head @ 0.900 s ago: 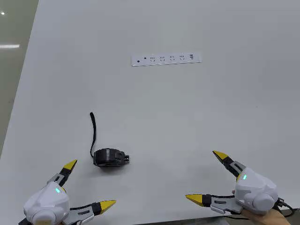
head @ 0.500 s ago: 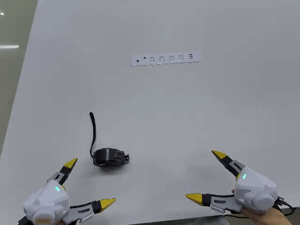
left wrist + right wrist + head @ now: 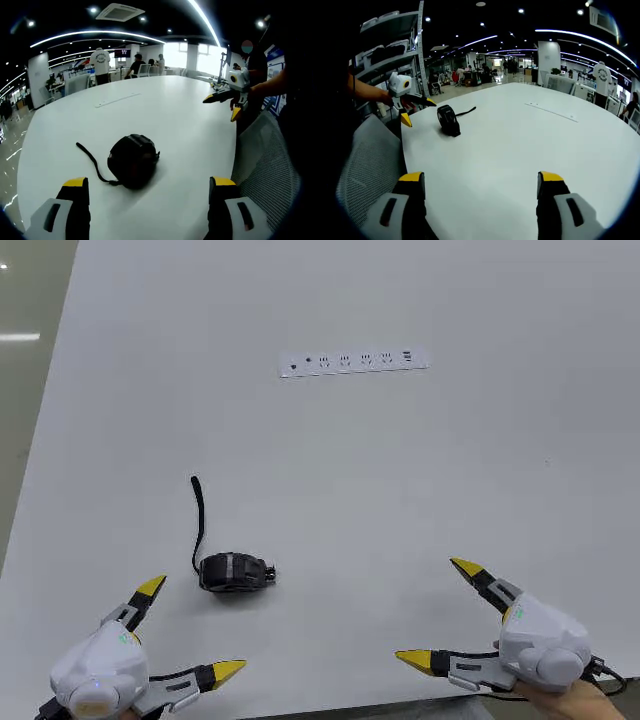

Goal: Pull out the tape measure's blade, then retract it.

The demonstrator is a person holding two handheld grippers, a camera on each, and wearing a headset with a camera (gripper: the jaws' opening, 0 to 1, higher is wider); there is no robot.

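A black tape measure (image 3: 234,573) lies on the white table (image 3: 400,470), its black wrist strap (image 3: 198,520) trailing away toward the far side; no blade is drawn out. It also sits just ahead of the jaws in the left gripper view (image 3: 133,160) and at mid-left in the right gripper view (image 3: 449,120). My left gripper (image 3: 188,632) hovers near the front edge, just short of the tape measure, open and holding nothing. My right gripper (image 3: 440,613) is at the front right, open and empty, well apart from the tape measure.
A white power strip (image 3: 353,363) lies flat farther back on the table. The table's left edge (image 3: 45,410) drops to the floor. Grey mesh chair backs (image 3: 362,165) stand at the front edge. People and desks are far behind.
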